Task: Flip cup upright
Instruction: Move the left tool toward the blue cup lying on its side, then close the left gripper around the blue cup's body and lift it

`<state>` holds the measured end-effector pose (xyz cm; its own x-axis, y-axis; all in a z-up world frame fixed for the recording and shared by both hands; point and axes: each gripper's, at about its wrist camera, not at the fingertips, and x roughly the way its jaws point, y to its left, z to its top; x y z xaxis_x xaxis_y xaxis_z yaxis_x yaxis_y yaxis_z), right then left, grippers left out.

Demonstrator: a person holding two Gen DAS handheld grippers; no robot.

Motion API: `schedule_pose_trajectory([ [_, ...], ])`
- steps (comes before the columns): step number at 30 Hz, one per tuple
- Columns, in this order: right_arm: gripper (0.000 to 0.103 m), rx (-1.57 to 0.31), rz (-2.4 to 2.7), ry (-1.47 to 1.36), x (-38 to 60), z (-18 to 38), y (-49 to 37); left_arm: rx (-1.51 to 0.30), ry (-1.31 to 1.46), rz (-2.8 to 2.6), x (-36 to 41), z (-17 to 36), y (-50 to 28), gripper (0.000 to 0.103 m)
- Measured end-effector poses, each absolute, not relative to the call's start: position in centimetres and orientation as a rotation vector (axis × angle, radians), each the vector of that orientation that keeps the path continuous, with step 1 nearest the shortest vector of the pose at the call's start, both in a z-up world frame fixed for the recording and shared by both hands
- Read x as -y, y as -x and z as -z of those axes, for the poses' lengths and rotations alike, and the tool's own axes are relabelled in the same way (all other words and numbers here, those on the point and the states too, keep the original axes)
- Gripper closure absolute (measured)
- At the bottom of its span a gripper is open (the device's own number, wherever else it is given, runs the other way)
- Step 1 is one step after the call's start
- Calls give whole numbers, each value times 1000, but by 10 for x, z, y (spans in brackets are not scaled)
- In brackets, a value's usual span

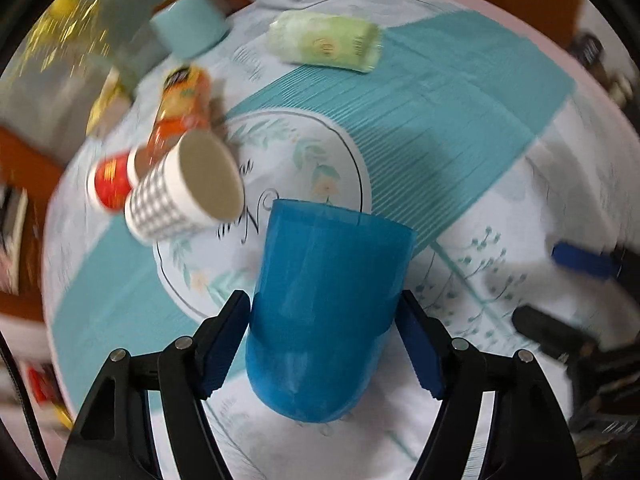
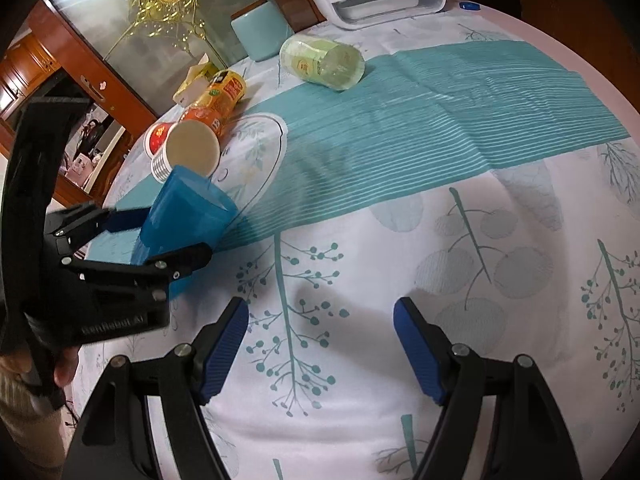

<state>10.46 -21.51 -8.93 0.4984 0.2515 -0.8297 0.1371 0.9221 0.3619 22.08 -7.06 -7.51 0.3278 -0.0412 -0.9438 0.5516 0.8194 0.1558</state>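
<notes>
Cup between the left fingers: a translucent blue cup (image 1: 324, 312) is seen.
Finger pads: ribbed dark blue pads (image 2: 224, 348) on black arms are shown.
Tablecloth under the right fingers: white cloth (image 2: 360, 360) is printed with teal twigs and grey leaves.
Beyond the fingertips: a teal, white-striped panel (image 2: 420, 120) is seen.
Left of the blue cup: a grey-and-white checked paper cup (image 1: 180, 192) is shown.

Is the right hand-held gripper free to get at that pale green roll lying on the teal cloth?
Probably yes. The right hand-held gripper is open and holds nothing, and only bare tablecloth lies between it and the green roll. The left hand-held gripper, around the blue cup, sits off to the side.
</notes>
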Motion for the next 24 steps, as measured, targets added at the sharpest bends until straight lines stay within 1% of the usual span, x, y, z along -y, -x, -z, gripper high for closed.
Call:
schedule_pose_trajectory([
  [8, 27, -1019, -59, -431, 227, 79, -93, -1350, -179, 341, 64, 66, -215, 31],
  [15, 27, -989, -52, -445, 235, 68, -80, -1489, 33, 343, 61, 68, -191, 32],
  [24, 28, -975, -52, -441, 241, 60, -69, -1562, 267, 313, 42, 70, -165, 32],
])
